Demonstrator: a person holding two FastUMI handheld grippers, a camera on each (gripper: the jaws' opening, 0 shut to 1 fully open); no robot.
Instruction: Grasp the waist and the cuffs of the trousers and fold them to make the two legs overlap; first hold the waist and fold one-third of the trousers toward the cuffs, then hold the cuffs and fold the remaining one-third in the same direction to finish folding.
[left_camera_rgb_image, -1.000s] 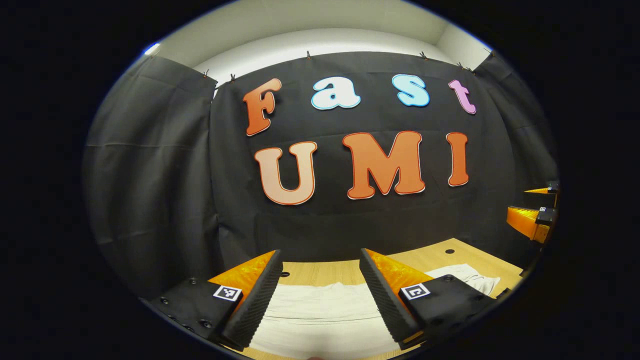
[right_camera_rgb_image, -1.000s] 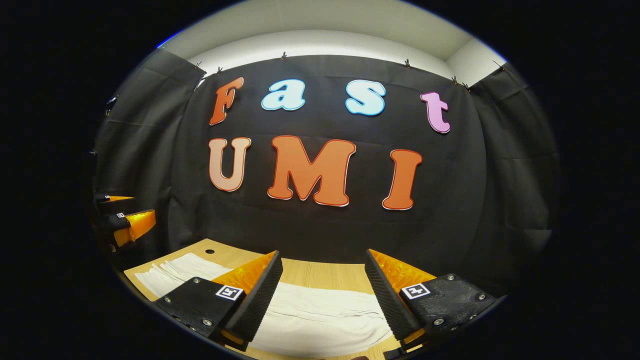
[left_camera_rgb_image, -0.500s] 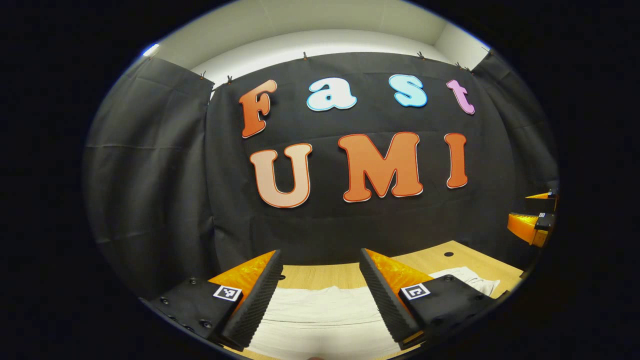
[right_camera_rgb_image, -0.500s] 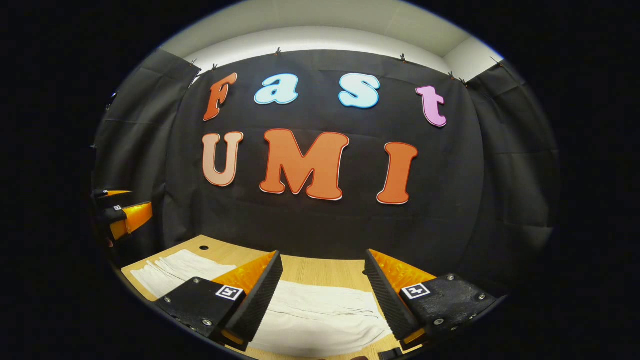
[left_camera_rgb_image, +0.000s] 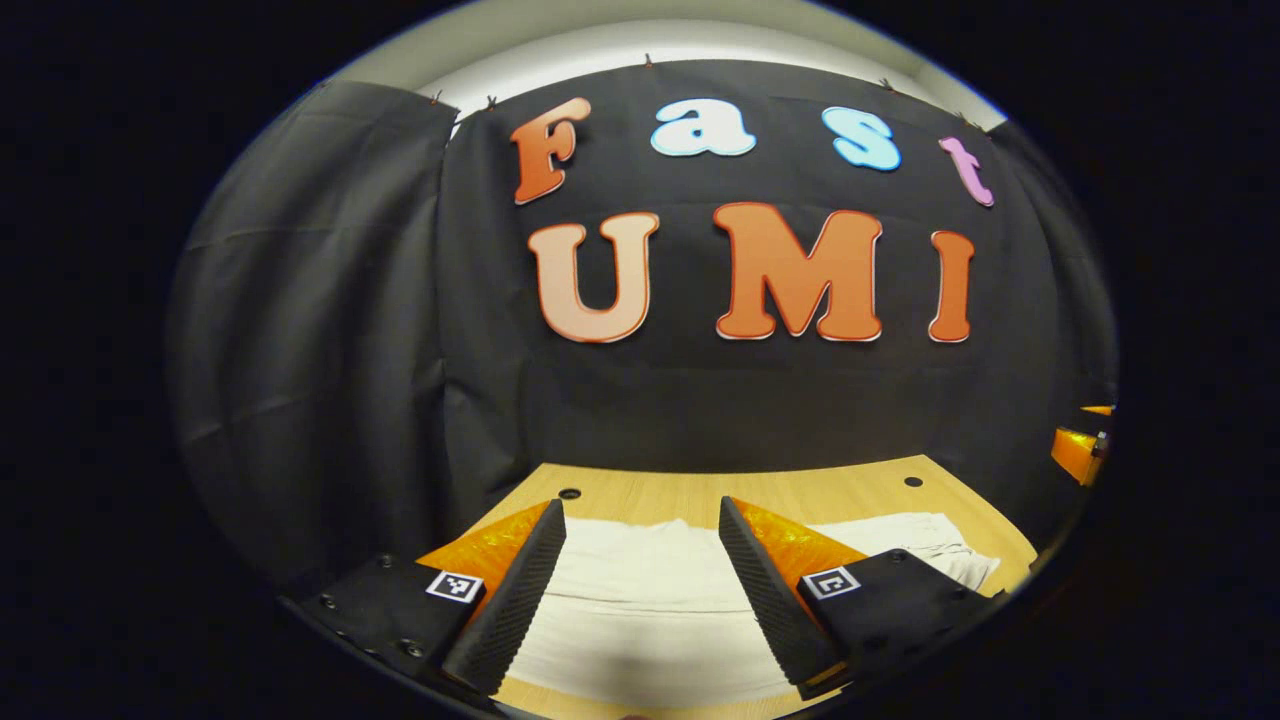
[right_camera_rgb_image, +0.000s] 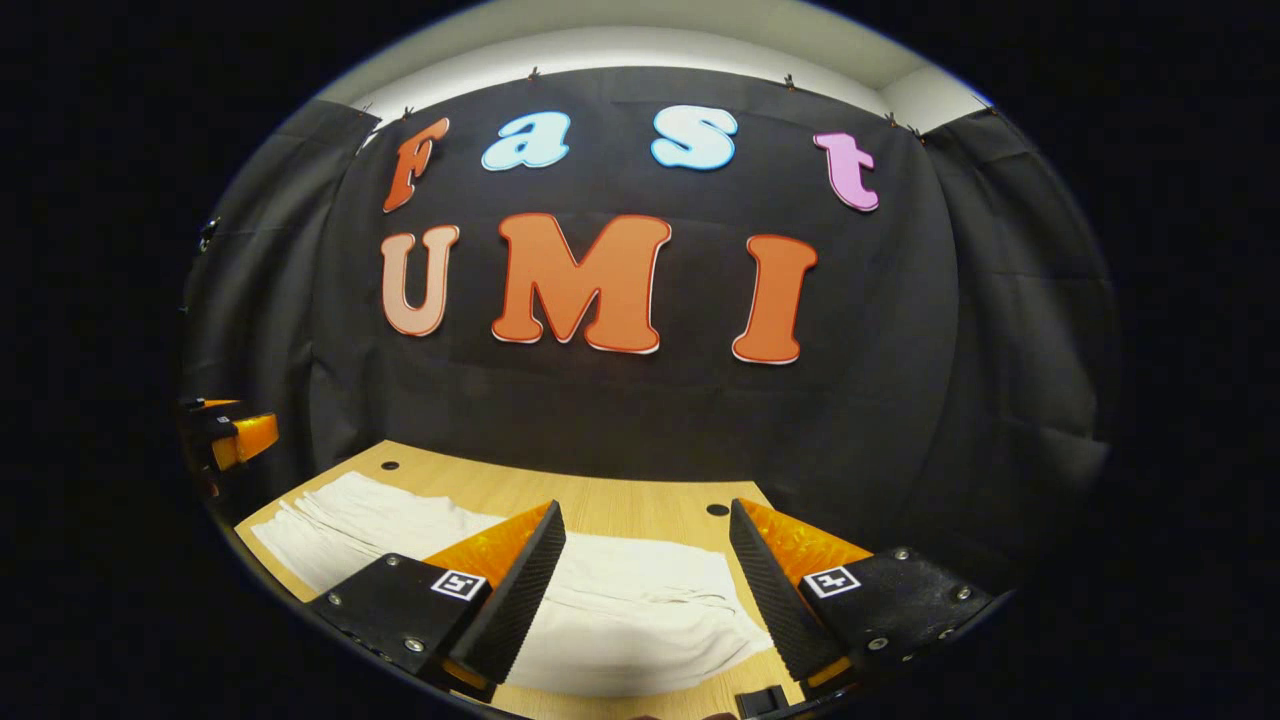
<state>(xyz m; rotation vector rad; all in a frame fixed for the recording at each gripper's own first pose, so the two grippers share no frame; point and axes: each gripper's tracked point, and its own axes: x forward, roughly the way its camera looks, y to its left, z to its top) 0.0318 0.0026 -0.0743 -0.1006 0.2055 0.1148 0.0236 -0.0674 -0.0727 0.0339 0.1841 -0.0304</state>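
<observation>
White trousers (left_camera_rgb_image: 640, 590) on table (left_camera_rgb_image: 800, 495), near edge cut off; both hand-held grippers (left_camera_rgb_image: 640, 585) (right_camera_rgb_image: 640, 590) spread above.

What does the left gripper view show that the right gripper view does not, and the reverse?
Left gripper view: the right gripper at its right edge. Right gripper view: the left gripper at its left edge, and one end of the trousers beside its own right finger, with bare table past it. Both: a gripper open over white trousers lying flat on a wooden table, with black cloth behind.

no readable text, coded marker squares only
</observation>
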